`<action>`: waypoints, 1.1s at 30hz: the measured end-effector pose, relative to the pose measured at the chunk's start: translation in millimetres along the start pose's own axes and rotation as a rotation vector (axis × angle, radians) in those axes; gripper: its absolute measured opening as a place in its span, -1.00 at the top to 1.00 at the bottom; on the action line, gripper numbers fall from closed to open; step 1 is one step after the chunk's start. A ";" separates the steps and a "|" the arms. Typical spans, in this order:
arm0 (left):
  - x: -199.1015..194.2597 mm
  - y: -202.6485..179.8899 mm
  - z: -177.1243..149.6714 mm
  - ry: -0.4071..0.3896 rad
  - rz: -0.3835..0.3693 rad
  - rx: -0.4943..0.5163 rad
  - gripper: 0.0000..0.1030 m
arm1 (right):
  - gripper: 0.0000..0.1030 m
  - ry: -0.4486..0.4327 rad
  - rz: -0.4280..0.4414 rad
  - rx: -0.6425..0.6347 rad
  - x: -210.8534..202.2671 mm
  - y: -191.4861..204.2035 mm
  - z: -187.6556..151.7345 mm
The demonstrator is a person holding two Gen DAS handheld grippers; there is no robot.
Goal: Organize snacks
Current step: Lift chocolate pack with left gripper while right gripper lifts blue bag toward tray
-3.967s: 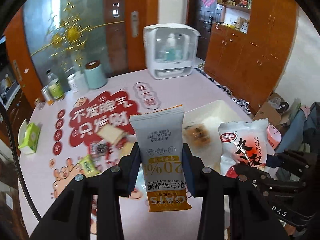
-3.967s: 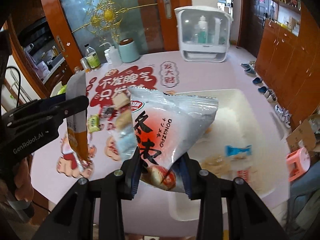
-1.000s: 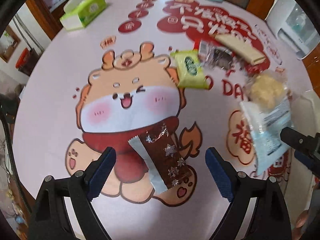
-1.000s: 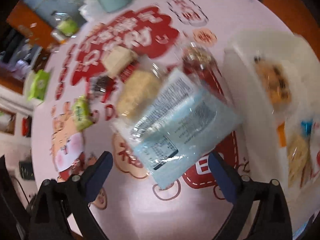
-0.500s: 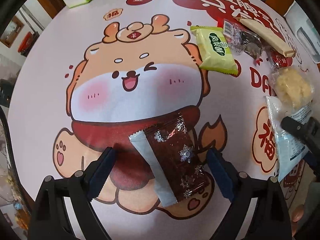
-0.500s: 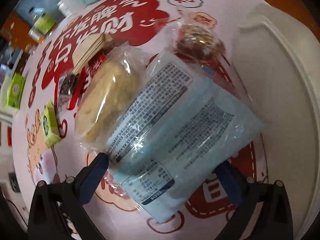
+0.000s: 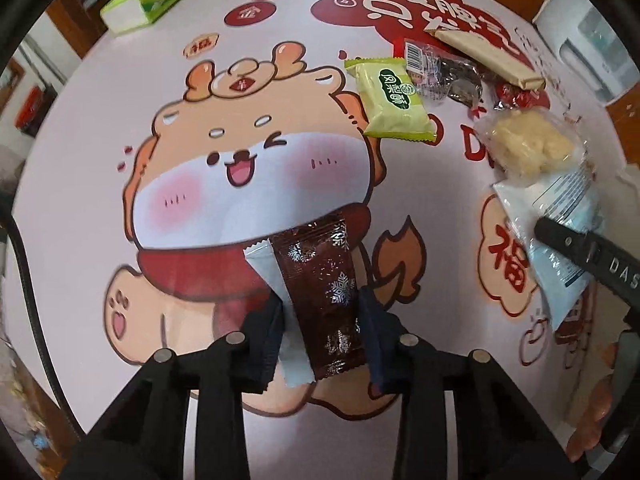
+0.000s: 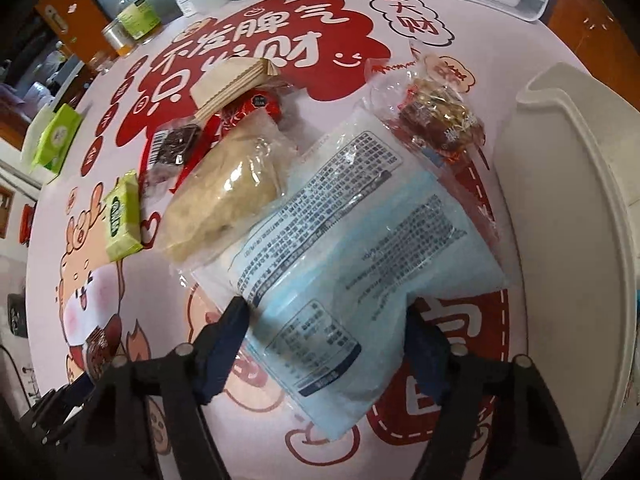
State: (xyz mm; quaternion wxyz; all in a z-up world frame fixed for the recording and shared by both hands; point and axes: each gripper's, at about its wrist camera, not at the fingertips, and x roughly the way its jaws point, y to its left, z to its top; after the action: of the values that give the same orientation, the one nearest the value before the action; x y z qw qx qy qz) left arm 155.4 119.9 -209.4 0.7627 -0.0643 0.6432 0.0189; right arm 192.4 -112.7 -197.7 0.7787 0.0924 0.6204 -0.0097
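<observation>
Pinching a brown bar [image 7: 324, 296], the left gripper [image 7: 322, 334] starts another pick. The right gripper [image 8: 326, 342] straddles the blue pack [image 8: 360, 276], spread. Several snacks remain outside the tray [image 8: 568, 200].

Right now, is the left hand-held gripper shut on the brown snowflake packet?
Yes: the left hand-held gripper pads press both sides of the brown snowflake packet.

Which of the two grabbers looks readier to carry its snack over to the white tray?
Probably the right gripper: the white tray sits just beside its pale blue packet, though its fingers aren't fully closed. The left gripper already pinches the brown snowflake bar, farther away.
</observation>
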 end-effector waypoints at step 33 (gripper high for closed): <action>-165.0 -134.8 -59.3 -0.346 -0.050 0.194 0.40 | -0.22 -0.328 0.143 -0.145 -184.8 -80.6 -67.5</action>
State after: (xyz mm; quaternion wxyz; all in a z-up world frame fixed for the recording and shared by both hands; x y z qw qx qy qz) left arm 84.1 -12.1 -46.9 0.8647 -0.0024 0.4997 -0.0513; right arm 74.3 -199.8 -43.8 0.8727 0.0771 0.4763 0.0751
